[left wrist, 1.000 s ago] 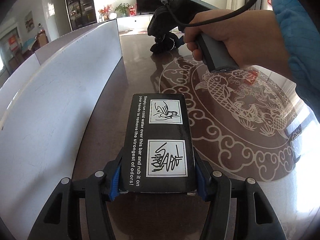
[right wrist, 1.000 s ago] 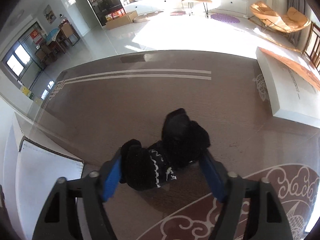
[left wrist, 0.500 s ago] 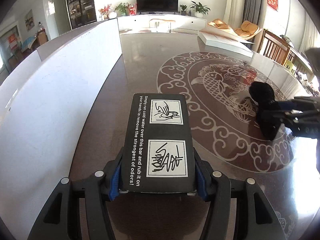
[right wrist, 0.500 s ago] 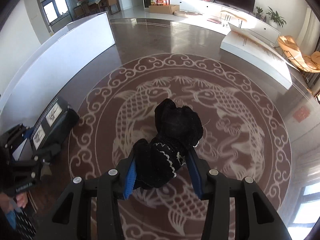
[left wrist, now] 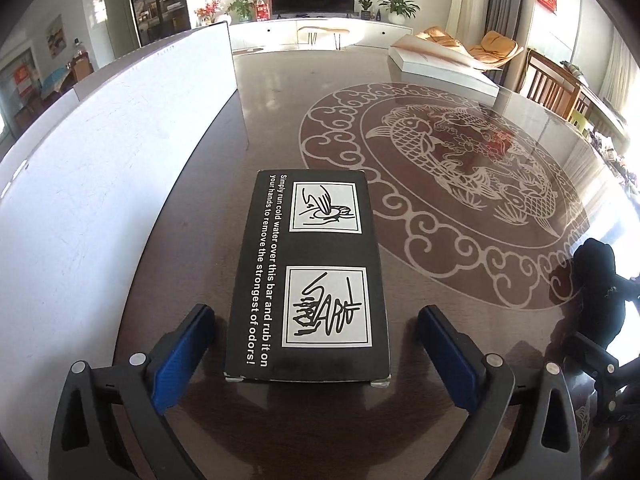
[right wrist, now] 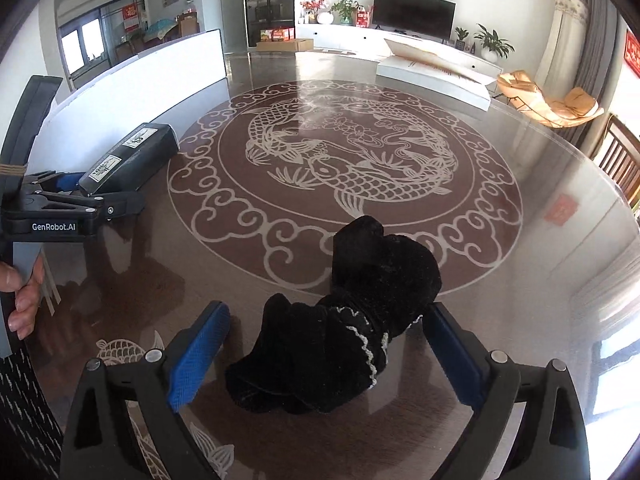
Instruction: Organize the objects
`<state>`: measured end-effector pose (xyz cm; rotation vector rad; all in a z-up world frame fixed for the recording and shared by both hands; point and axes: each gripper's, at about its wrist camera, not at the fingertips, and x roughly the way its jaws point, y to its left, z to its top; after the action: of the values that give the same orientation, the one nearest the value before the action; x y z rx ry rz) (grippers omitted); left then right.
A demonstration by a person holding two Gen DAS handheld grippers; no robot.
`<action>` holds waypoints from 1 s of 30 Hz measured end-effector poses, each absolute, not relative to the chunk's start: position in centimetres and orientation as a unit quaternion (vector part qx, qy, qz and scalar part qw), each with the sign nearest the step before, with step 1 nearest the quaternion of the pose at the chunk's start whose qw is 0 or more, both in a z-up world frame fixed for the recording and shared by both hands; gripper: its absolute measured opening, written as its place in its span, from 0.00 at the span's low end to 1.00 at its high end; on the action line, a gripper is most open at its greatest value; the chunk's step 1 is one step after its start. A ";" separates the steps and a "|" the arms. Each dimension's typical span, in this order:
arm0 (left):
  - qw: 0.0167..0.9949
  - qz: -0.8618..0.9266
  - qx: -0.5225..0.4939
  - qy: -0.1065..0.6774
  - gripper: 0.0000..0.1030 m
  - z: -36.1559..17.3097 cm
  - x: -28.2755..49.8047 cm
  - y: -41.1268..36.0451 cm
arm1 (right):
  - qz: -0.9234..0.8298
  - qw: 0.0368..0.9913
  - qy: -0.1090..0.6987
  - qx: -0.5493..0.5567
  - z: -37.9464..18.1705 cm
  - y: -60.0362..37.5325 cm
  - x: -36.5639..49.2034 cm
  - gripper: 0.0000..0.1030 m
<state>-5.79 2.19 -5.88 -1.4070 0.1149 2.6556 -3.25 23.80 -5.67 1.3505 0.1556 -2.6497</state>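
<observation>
Both grippers have just spread apart, the left gripper (left wrist: 316, 344) freeing the black box (left wrist: 310, 276) at lower centre, the right gripper (right wrist: 326, 354) freeing the black cloth (right wrist: 344, 320), both seemingly placed on the tabletop (right wrist: 520, 240).

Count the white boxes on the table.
2. One long white box runs along the left edge beside the black box; a flat white box lies at the far right. More may be hidden out of frame.
</observation>
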 end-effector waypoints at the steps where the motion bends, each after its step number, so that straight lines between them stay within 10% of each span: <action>1: 0.068 0.881 -0.467 0.038 1.00 -5.9 -5.8 2.2 | -0.886 0.080 0.052 0.454 -5.8 23.7 -3.3 0.98; 30: 0.066 0.882 -0.465 0.036 1.00 -6.1 -6.2 2.5 | -0.885 0.078 0.047 0.457 -6.1 23.6 -3.3 1.00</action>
<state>-6.23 2.54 -6.10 -1.4019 0.1096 2.6608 -3.29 23.62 -6.08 1.3683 0.1409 -2.6499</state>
